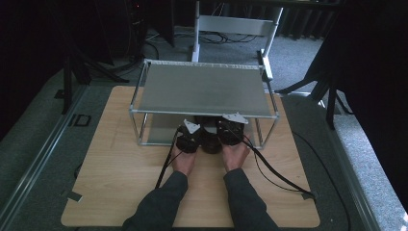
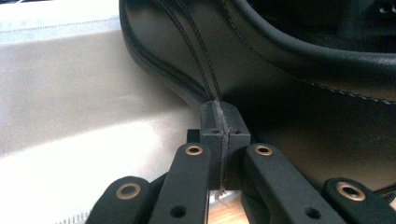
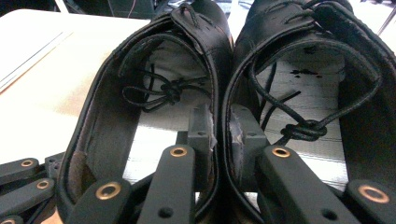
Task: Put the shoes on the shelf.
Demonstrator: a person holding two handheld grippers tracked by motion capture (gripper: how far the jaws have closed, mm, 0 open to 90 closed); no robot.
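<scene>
Your right tongs pinch the touching inner walls of the two black shoes together; your left tongs are closed, a thread caught between them, against one shoe's outer side. The pair sits at the rack's lower shelf edge. I'd slide both in level, keeping the heels together.

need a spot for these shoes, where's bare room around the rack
The grey metal rack's top shelf is bare. The wooden tabletop is free left of the rack. It is crowded at the rack's front, where both grippers pinch the black leather shoes.
</scene>
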